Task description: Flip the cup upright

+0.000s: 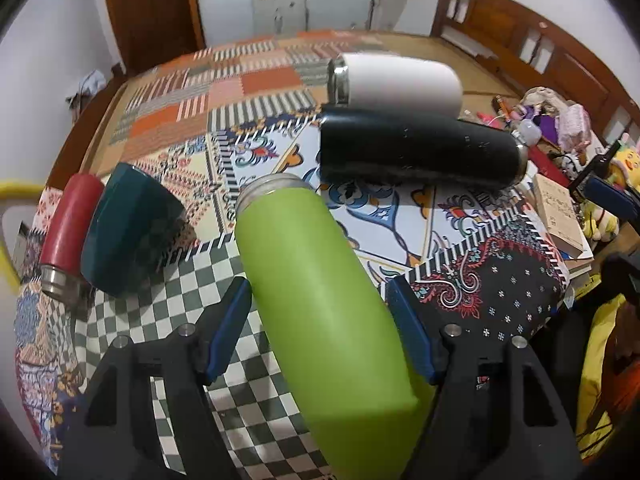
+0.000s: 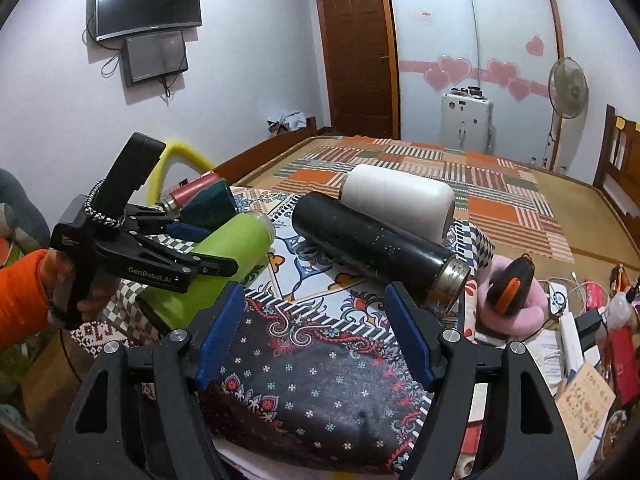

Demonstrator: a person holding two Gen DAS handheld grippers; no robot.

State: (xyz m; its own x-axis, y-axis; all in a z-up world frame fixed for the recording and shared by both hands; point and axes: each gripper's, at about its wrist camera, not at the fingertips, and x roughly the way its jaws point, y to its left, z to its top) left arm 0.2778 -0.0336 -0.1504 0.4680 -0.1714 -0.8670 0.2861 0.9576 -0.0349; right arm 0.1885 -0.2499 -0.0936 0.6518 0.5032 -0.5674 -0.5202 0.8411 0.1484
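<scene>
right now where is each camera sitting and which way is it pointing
Left wrist: rides on the left gripper, looking along its blue-padded fingers across the patterned cloth at the green bottle lying between them.
Right wrist: rides on the right gripper, looking over the cloth toward the wardrobe; its own fingers are spread around nothing, and the person's left hand shows.
Shared: green bottle, black bottle, white cup.
</scene>
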